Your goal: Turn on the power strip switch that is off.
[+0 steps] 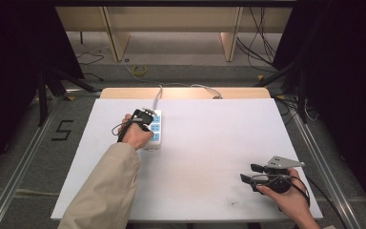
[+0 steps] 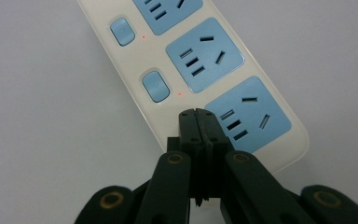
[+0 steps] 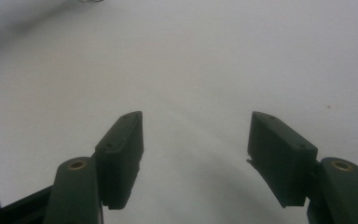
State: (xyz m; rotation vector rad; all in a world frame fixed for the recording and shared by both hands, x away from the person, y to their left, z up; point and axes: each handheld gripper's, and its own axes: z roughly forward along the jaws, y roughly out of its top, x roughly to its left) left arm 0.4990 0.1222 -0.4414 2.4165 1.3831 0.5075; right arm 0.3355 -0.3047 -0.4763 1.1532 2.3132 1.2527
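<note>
Power strip (image 2: 200,70) lies on the white surface (image 1: 209,143), left of centre. We find the left gripper (image 2: 196,113) closed, empty, tips at the nearest switch. Right gripper (image 3: 196,140) rests wide apart, idle. Risk: tips slip off, shoving the strip.

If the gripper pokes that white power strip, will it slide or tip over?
Probably slide, not tip: the power strip lies long and flat on the smooth white table. It looks like stiff plastic, so it shouldn't bend. Its cable may tug back. The shut left gripper is at its top face.
</note>
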